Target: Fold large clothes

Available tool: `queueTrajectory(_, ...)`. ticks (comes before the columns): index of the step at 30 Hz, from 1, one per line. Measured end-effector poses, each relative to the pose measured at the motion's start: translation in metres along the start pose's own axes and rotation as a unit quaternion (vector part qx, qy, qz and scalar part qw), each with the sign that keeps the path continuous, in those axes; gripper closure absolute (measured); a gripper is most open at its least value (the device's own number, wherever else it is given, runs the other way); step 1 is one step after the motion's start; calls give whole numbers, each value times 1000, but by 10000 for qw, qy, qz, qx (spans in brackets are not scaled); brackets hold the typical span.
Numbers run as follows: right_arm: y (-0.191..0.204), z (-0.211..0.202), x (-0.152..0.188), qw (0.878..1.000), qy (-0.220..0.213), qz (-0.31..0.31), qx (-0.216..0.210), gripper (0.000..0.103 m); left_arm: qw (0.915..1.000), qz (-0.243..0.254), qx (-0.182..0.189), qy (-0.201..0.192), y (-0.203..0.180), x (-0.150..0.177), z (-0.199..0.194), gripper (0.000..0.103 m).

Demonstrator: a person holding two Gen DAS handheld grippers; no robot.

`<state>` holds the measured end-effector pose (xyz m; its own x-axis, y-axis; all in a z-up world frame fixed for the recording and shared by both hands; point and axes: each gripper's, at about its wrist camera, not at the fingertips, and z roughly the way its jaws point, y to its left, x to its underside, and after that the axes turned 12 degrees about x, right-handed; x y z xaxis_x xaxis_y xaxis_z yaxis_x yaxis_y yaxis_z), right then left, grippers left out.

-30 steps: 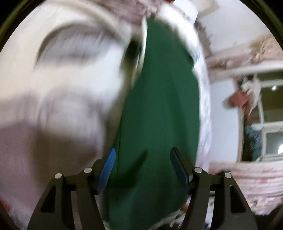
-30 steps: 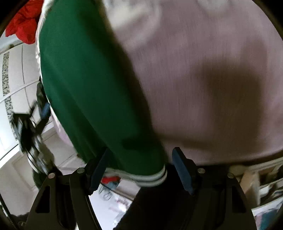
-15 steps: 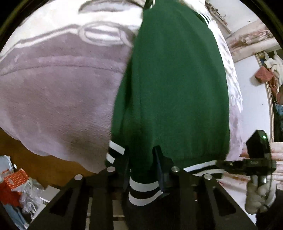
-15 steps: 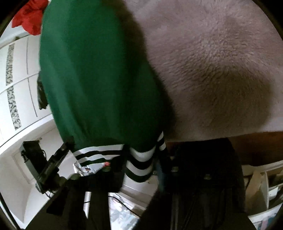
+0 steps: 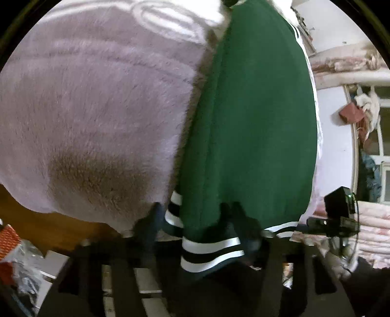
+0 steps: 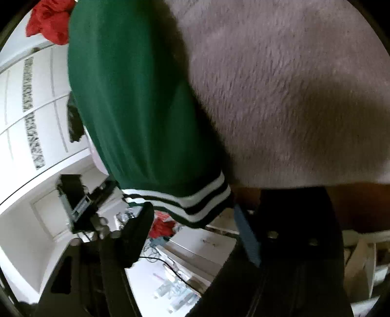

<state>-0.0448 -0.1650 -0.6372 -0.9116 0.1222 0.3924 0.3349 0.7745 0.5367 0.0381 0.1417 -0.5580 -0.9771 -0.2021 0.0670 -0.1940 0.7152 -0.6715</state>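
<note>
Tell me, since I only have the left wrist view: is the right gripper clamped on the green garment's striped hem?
Observer: No. The right gripper is open. Its jaws have just been opening, and the striped hem sits between them, unpressed.
Operator: Anything past the garment's far end?
Observer: A red cloth lies beside the far end of the green garment.
Operator: What's behind it?
Observer: White cupboard doors.

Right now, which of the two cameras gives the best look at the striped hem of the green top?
The left wrist view: the striped hem faces the camera, its white and dark bands sharp, between the left gripper fingers. The right wrist view shows the same hem slanted and slightly blurred, by the right gripper.
</note>
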Motion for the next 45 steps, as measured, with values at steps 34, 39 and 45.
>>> queueTrajectory(34, 166, -45, -36, 9551, -154, 372, -2936, 75, 9647, -264, 2044, -1639, -99, -47, -96, 80)
queueTrajectory(39, 180, -110, -108, 9534, -643, 499, -2905, 75, 9566, -38, 2145, -1972, -125, -133, -87, 80)
queueTrajectory(45, 166, -172, -234, 9515, -1102, 648, -2800, 76, 9643, 254, 1888, -1841, -153, -248, -53, 80)
